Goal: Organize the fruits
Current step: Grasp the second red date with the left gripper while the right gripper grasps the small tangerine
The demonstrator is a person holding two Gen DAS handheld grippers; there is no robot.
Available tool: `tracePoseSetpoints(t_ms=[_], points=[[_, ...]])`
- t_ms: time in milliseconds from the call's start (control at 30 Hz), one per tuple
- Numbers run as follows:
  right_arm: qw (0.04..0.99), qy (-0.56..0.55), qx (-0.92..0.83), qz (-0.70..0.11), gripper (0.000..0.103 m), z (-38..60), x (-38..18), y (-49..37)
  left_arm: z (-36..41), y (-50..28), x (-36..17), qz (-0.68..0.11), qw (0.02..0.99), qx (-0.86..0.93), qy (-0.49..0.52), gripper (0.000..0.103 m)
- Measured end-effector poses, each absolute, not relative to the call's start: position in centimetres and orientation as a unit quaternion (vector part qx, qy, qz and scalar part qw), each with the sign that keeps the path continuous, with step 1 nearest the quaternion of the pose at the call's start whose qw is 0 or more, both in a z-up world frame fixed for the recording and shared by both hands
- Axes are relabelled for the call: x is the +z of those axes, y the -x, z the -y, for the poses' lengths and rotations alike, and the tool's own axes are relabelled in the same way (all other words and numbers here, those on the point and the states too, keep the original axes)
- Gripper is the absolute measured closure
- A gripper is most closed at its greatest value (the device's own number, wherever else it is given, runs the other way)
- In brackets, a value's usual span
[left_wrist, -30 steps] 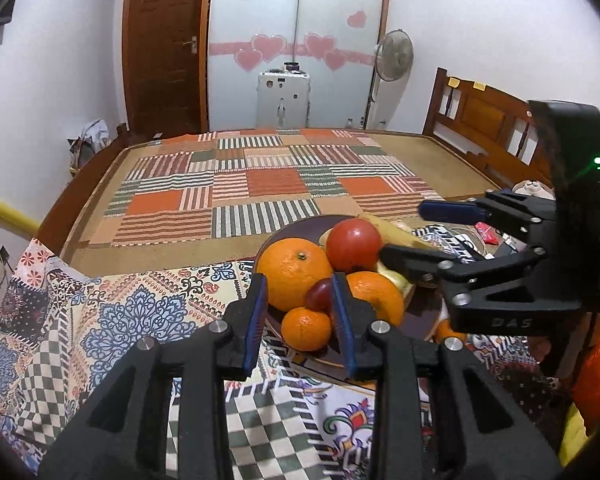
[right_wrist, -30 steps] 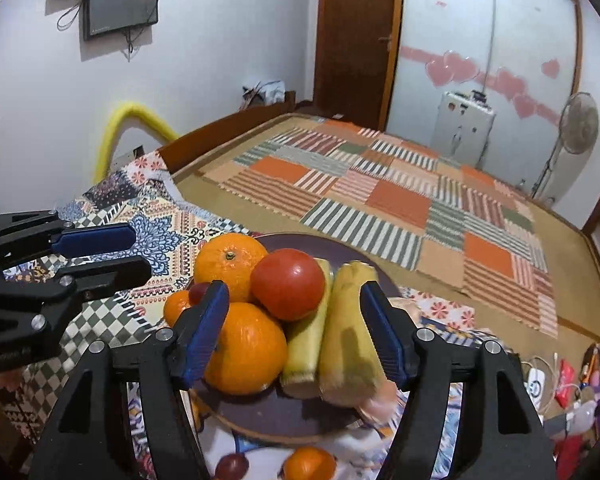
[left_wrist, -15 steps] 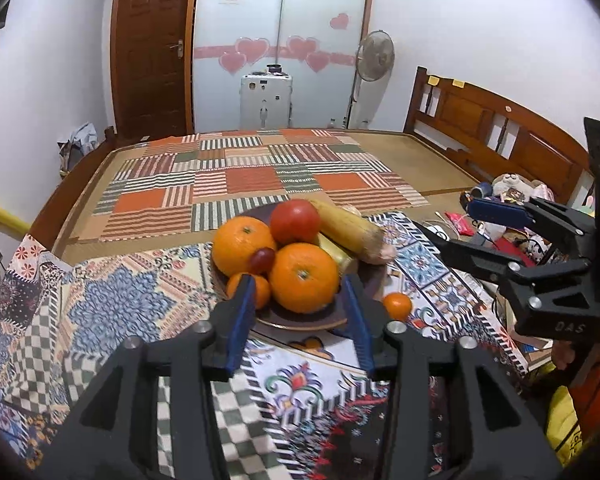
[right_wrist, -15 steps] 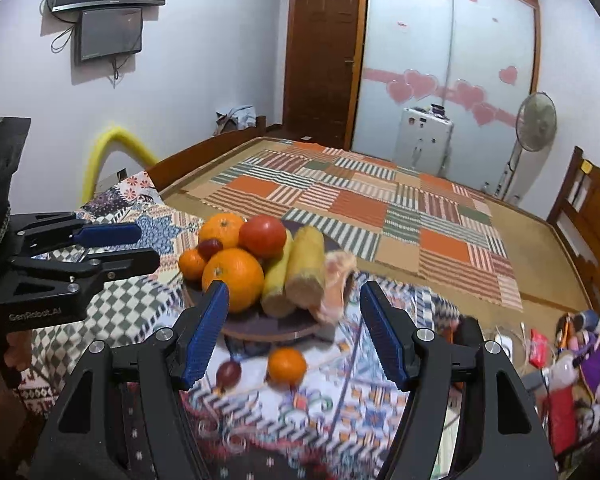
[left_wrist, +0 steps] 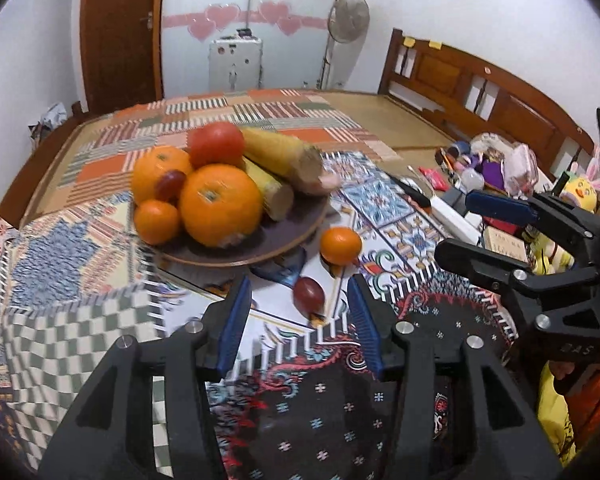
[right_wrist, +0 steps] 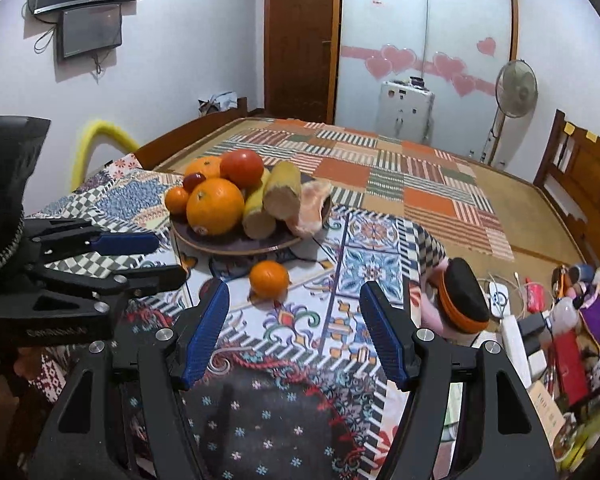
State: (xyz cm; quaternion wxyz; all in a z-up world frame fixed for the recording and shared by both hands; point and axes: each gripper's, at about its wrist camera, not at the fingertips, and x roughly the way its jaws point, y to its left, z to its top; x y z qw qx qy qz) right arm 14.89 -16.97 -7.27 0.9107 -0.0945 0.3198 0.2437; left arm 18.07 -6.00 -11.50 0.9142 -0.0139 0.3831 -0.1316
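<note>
Grape (left_wrist: 309, 293) lying loose on cloth, between spread jaws of left gripper (left_wrist: 298, 322), grasping nothing. Tangerine (left_wrist: 340, 245) sitting at 1 o'clock from it. Right gripper (right_wrist: 294, 330) gaping, empty. Plate (left_wrist: 236, 254) at 11 o'clock heaping high. Risk: round grape squirting sideways under closing pads, or added fruit toppling pile.

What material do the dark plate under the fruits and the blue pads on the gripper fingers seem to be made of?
Plate: probably glazed ceramic or plastic; the smooth dark purple face with a thin brown rim leaves it open.
Pads: likely rubber or soft plastic; matte blue with fine ribs.
</note>
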Motion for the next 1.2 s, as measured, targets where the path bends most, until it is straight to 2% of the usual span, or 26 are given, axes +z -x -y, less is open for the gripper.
tracePoseSetpoints(t_ms=[200, 300, 433, 633, 900, 1000, 1200], points=[[0.907, 0.093, 0.250, -0.327, 0.038, 17.4, -8.4, -14.7, 7.4, -19.9, -13.7, -0.417, 0.898, -0.142, 0.009, 0.055], [0.903, 0.098, 0.255, -0.332, 0.038, 17.5, -8.9, -14.3, 7.3, -20.6, -14.3, -0.430, 0.890, -0.148, 0.020, 0.061], [0.901, 0.099, 0.258, -0.333, 0.038, 17.6, -9.1, -14.3, 7.4, -20.9, -14.5, -0.434, 0.888, -0.149, 0.019, 0.074], [0.899, 0.087, 0.267, -0.337, 0.044, 17.4, -9.3, -14.8, 7.6, -21.0, -14.5, -0.436, 0.888, -0.147, 0.013, 0.083], [0.891, 0.084, 0.281, -0.347, 0.049, 15.9, -9.8, -16.5, 6.1, -19.8, -13.6, -0.416, 0.899, -0.136, 0.011, 0.085], [0.885, 0.082, 0.286, -0.358, 0.056, 15.1, -10.2, -17.4, 4.6, -19.2, -12.7, -0.403, 0.906, -0.129, 0.014, 0.085], [0.876, 0.091, 0.285, -0.379, 0.058, 13.8, -11.1, -18.9, 1.7, -18.5, -11.8, -0.385, 0.917, -0.105, 0.019, 0.085]])
